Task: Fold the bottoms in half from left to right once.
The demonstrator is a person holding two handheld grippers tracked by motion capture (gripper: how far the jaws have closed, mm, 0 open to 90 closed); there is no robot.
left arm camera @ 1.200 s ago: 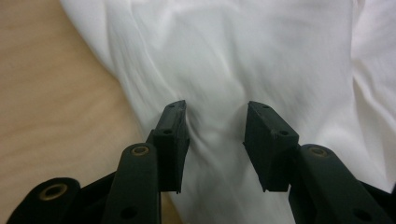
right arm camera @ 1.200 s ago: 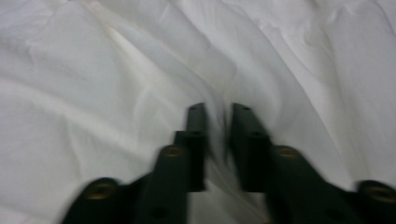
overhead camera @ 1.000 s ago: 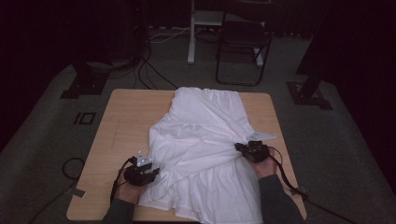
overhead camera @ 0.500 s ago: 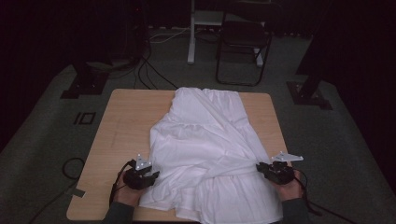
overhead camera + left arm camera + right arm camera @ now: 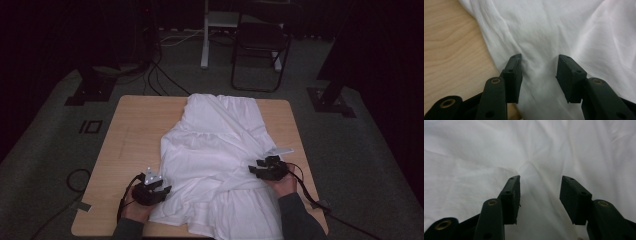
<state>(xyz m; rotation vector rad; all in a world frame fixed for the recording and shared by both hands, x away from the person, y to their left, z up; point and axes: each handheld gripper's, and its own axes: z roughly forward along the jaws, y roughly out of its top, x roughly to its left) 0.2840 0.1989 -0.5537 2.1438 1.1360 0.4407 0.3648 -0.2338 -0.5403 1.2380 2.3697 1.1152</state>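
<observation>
Jaws of both grippers stand spread, with nothing pinched between them. On the left gripper (image 5: 159,186), near the near-left corner of the worktop, the two black jaws straddle a soft rise of the white crumpled cloth garment (image 5: 220,165); in the left gripper view (image 5: 539,75) they sit just inside the garment's left edge, with bare wood showing to their left. The right gripper (image 5: 256,170) lies at the garment's right side, just nearer than the middle of the worktop, pointing left onto the fabric; its jaws have just been opening, and in the right gripper view (image 5: 540,195) they frame a small raised pucker of cloth that lies between them without being pressed. The garment is spread down the middle of the light wooden rectangular worktop (image 5: 130,135), from its far edge to its near edge, narrower at the far end and wider toward the person, with a fold running across it between the two grippers. A hand holds each gripper from the near side, with dark sleeves behind. A black cable (image 5: 310,192) trails from the right gripper toward the near-right corner. Beyond the worktop, on the grey floor, stands a dark folding chair (image 5: 260,50).
</observation>
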